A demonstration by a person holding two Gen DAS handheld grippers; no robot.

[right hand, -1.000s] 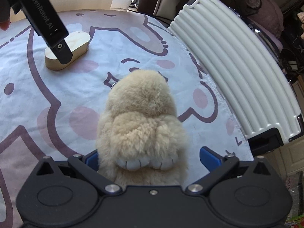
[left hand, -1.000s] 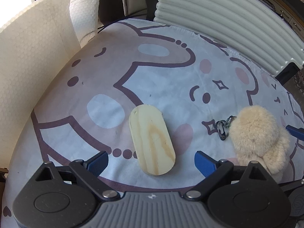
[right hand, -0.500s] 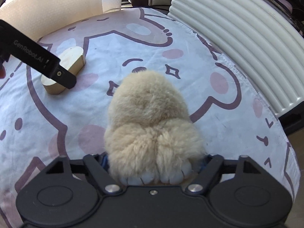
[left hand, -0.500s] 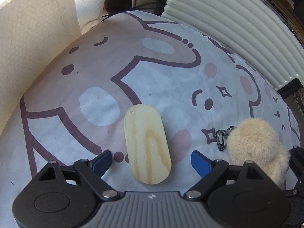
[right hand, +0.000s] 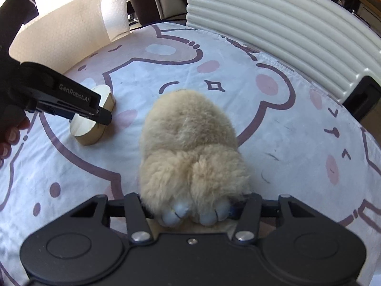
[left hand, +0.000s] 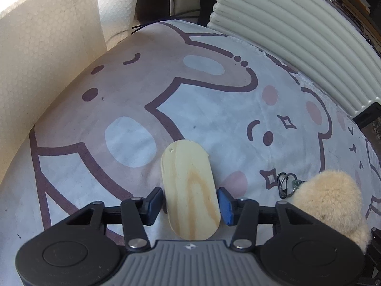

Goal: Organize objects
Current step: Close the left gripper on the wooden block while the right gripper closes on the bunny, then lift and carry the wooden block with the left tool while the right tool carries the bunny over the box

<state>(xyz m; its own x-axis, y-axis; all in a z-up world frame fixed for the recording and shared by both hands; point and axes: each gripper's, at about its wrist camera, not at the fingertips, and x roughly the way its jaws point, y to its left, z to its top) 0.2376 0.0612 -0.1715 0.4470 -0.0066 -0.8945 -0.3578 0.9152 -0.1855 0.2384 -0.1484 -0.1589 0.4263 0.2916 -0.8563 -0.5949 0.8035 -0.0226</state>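
An oval wooden block (left hand: 190,190) lies on the cartoon-print cloth (left hand: 209,109). My left gripper (left hand: 190,206) has its blue pads (left hand: 153,201) on both long sides of the block, closed against it. In the right wrist view the block (right hand: 91,128) shows at left under the left gripper (right hand: 102,116). A beige plush toy (right hand: 190,147) lies in front of my right gripper (right hand: 193,211), which is shut on its rear end. The plush also shows in the left wrist view (left hand: 331,200), with a metal keychain clip (left hand: 285,184) at its front.
A white ribbed panel (left hand: 297,31) stands along the far right edge of the cloth. A cream honeycomb-textured sheet (left hand: 42,54) curves along the left side. A dark box (right hand: 362,97) sits at the right edge.
My left gripper moved forward around the wooden block and closed on it. My right gripper closed on the plush toy and stays shut on it.
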